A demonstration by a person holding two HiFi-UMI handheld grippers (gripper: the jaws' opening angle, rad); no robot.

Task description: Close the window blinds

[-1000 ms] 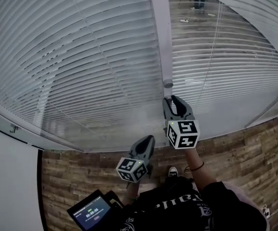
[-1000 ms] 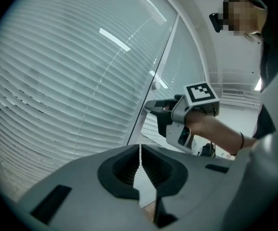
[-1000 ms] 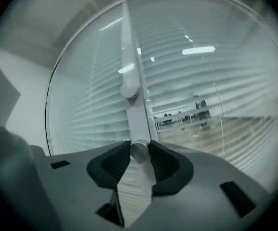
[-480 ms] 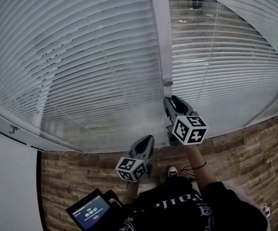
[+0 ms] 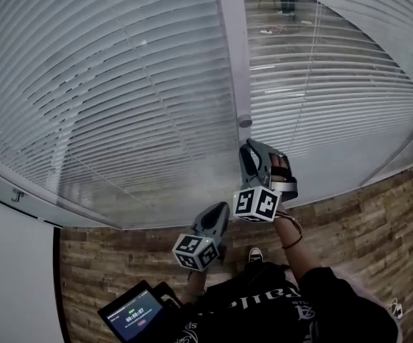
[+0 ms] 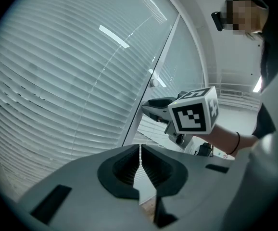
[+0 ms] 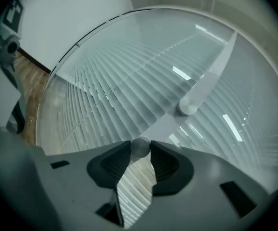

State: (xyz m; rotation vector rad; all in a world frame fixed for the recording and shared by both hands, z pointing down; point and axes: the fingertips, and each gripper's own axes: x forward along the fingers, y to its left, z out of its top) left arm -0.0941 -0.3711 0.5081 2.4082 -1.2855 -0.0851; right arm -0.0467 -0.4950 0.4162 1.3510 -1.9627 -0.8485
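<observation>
Clamping check first: your right gripper has both pads closed on a small round metal knob. The knob sits on the pale upright post between the two panes. A second knob like it sits further up the same post, untouched.

Left gripper: fingers pressed together, nothing between them. It is held low and apart from the window, beside the right gripper's marker cube.

Blinds: thin horizontal slats fill both panes, and light reflections lie across them. They probably sit behind glass, so you likely cannot touch the slats themselves. On the pane to the right of the post the slats are open enough to show a room beyond. On the left pane they look flatter and more shut.

Handling, as judged:
- The knob is rigid, smooth and rounded, so it is likely slippery under a turn.
- Take it across its full width with the pads square on the rim, as now, not on the front edge.
- The slats look light, so the knob should turn with little resistance. Twist about the knob's own axis and do not pry sideways against the post.
- If the pads slide, re-seat them deeper rather than squeezing harder.
</observation>
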